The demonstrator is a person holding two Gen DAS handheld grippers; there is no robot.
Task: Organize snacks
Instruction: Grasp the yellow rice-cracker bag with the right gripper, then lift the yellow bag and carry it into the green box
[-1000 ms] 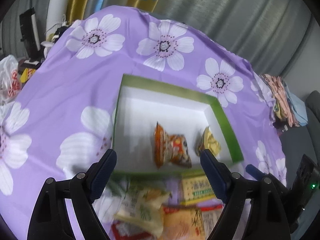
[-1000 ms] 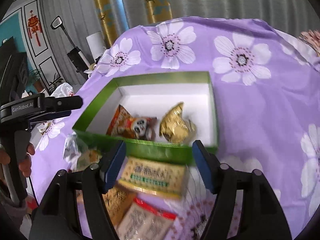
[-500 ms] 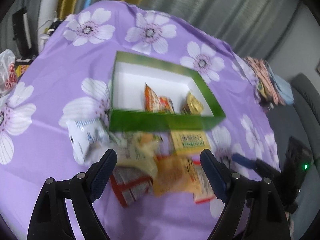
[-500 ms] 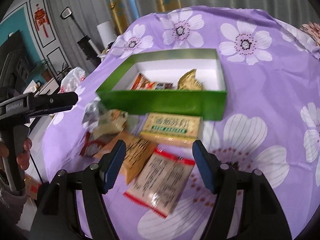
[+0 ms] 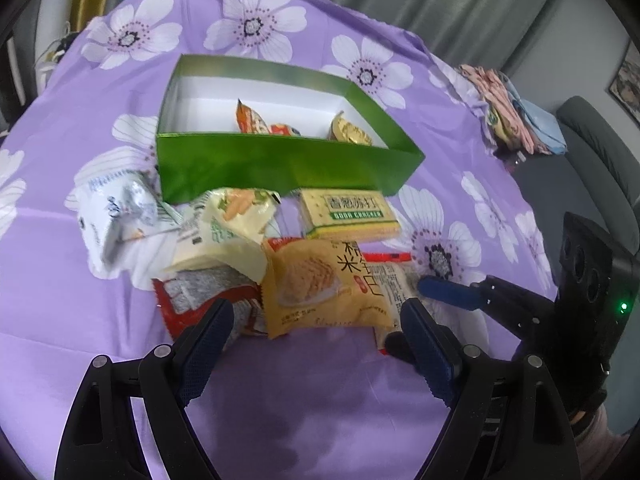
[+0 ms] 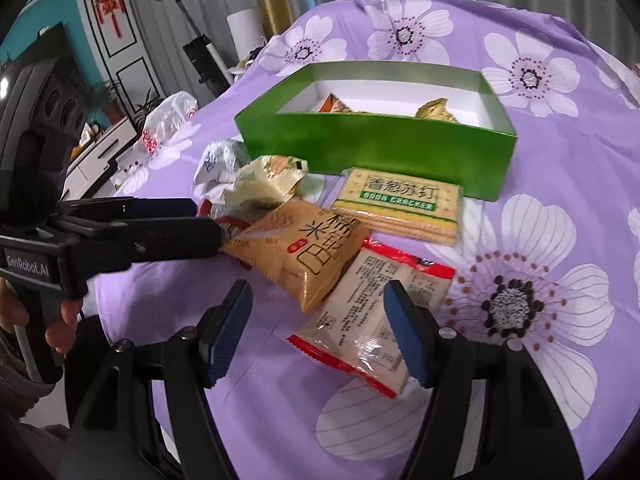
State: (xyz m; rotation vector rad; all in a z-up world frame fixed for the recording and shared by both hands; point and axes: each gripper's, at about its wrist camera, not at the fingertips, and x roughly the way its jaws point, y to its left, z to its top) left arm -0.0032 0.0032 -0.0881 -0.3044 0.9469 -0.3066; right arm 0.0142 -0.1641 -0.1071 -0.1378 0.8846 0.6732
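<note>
Green cardboard formed the box (image 5: pixel 280 168) on the purple flowered tabletop (image 5: pixel 60 280), with an orange packet (image 5: pixel 250 120) and a gold one (image 5: pixel 350 134) inside it. Loose snacks lay just in front of it: a cracker pack (image 6: pixel 396 204), a tan bag (image 6: pixel 300 248) and a red-edged packet (image 6: pixel 372 312). Both the left hand-held gripper (image 5: pixel 316 338) and the right hand-held gripper (image 6: pixel 316 328) stood spread with nothing pinched.

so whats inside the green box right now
Inside the green box: an orange snack packet and a gold-wrapped snack on the white floor. Its near wall hides their lower parts and the front floor strip.
</note>
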